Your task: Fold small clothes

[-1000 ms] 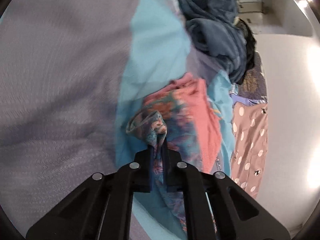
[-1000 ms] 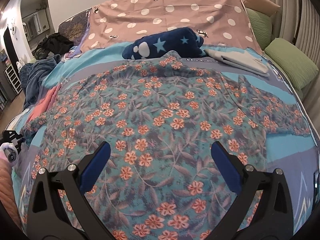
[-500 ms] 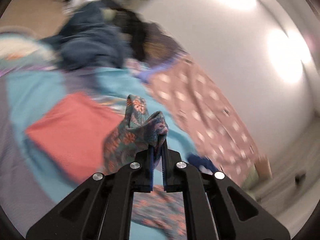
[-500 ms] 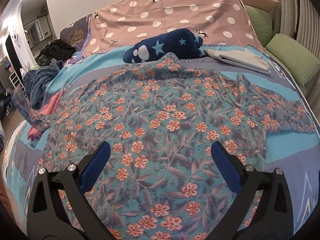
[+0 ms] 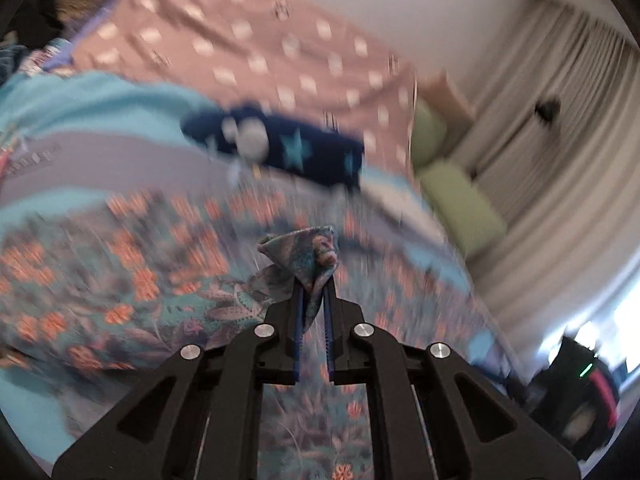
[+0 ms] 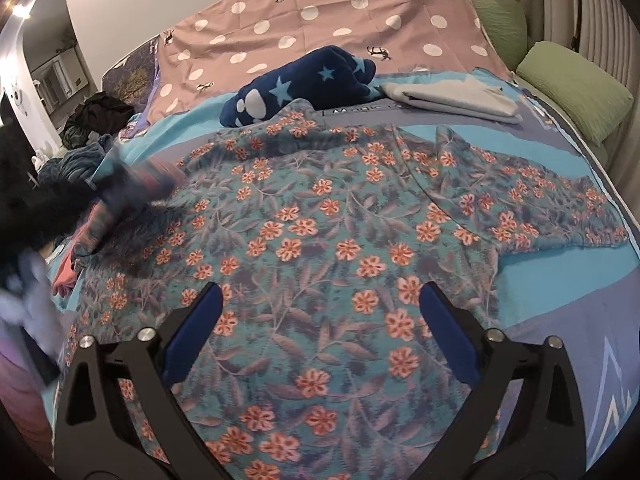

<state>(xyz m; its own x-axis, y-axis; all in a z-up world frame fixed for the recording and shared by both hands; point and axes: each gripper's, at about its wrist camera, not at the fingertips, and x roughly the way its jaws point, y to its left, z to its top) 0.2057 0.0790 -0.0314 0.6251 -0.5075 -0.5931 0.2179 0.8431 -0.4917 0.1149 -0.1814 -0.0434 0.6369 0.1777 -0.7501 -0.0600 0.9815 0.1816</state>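
Covering one bed [image 6: 560, 280]: one floral garment [image 6: 320, 240].

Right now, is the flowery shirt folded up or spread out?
Mostly spread out. The shirt lies flat across the bed, one sleeve stretched sideways; the left gripper lifts the other sleeve.

Matt floral cloth garment [image 6: 320, 216]; navy starred blanket [image 6: 304, 80] looks fleecy.

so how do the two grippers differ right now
The left gripper is shut on a bunched sleeve end of the floral top; the right gripper is open and holds nothing. The left lifts cloth off the bed; the right hovers over the flat-spread body. Both have black frames with blue pads.
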